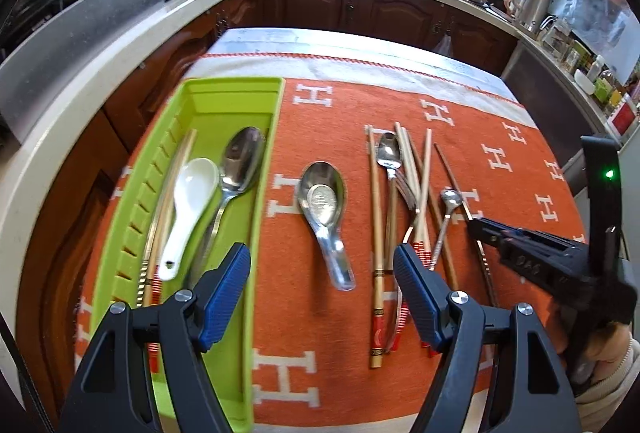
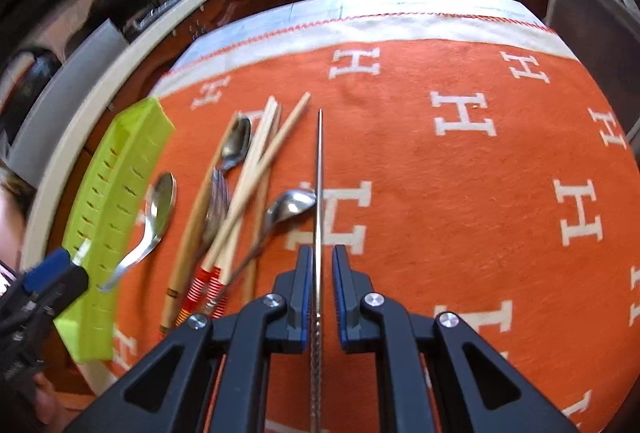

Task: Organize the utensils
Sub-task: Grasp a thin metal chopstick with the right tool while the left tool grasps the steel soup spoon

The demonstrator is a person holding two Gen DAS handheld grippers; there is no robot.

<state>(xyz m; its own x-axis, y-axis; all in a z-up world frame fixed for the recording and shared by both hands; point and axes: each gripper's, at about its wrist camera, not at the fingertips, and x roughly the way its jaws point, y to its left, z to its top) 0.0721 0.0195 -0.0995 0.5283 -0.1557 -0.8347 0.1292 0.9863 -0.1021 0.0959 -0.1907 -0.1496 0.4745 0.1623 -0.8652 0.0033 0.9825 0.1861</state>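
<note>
We tilt the right gripper (image 2: 319, 287) down, clamped on a metal chopstick (image 2: 319, 169); the left gripper (image 1: 322, 283) gapes over the orange cloth (image 1: 472, 121).

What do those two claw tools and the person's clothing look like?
Each gripper, left and right, has angular black plastic arms with triangular cut-outs, silver round screws and ribbed blue fingers. A green light glows on the right tool. A cream knitted sleeve shows.
</note>
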